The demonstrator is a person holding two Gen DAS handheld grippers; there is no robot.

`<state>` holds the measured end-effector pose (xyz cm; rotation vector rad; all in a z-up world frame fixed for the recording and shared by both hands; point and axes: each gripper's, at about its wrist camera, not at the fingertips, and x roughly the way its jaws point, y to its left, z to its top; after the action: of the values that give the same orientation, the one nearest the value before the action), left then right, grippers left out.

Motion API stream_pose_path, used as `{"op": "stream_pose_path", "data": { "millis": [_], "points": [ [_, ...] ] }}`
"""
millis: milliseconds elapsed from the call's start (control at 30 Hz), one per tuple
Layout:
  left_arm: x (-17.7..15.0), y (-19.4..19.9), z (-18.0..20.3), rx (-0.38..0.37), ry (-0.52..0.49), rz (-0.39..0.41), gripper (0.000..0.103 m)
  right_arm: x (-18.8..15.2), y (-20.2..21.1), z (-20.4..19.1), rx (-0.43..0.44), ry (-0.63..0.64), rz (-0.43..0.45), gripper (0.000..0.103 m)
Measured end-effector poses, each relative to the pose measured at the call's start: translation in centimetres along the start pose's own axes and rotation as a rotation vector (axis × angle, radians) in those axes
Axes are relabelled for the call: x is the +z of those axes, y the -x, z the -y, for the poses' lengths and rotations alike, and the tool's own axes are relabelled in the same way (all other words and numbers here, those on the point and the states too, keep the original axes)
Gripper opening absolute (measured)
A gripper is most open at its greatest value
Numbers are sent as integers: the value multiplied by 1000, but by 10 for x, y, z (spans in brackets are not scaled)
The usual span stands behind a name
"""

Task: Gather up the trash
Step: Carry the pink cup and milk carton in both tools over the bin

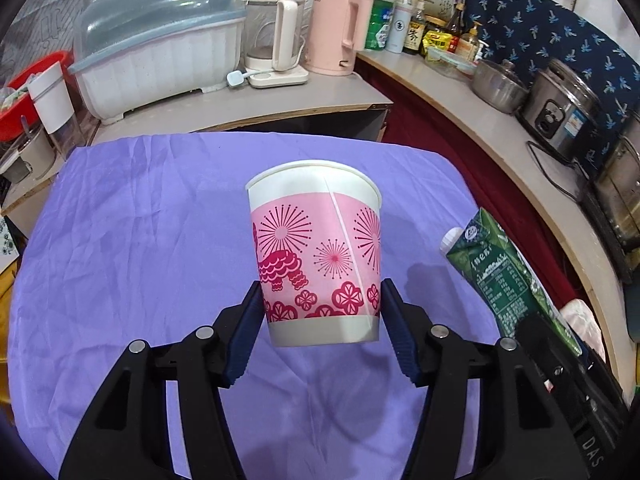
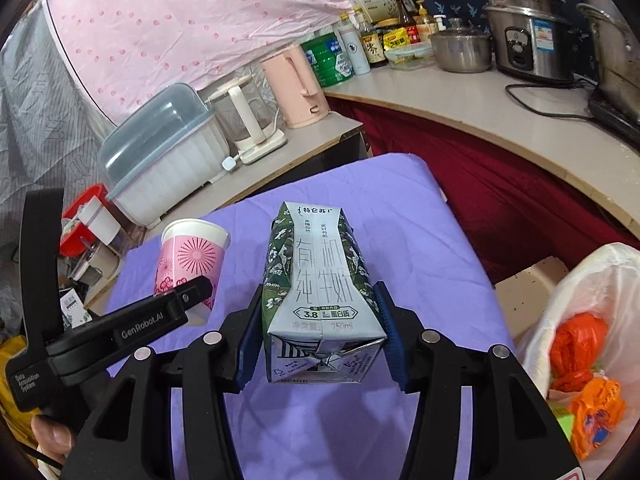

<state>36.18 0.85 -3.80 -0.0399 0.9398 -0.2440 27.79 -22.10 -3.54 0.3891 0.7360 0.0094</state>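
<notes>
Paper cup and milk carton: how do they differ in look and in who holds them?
The paper cup is round, white and pink with firework prints; the milk carton is boxy, green and grey with printed text. The left gripper clamps the cup, the right gripper the carton. Both are held above the purple cloth.

Two wrist views, angled down, sharing purple cloth (image 1: 140,240)

Pink kettle (image 1: 335,36), clear kettle (image 1: 272,34) and covered dish rack (image 1: 160,48) line the counter.
</notes>
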Motion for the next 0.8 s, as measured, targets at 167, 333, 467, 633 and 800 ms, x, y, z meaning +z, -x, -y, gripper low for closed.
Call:
{"op": "stream_pose_path", "data": {
  "millis": [167,333,467,633,800],
  "points": [
    [-14,36,21,-19,-30,29,55,-4,45,8,-5,-15,47,50],
    [-31,69,46,-34,-67,55,55,-11,87,22,-19,-29,85,50],
    [-50,91,69,-55,-100,65,55,-20,119,39,-39,-45,110,50],
    [-73,114,99,-77,-147,73,55,-32,151,59,-71,-58,133,50],
    [-94,126,127,-104,-190,68,55,-45,180,85,-100,-81,155,50]
  ]
}}
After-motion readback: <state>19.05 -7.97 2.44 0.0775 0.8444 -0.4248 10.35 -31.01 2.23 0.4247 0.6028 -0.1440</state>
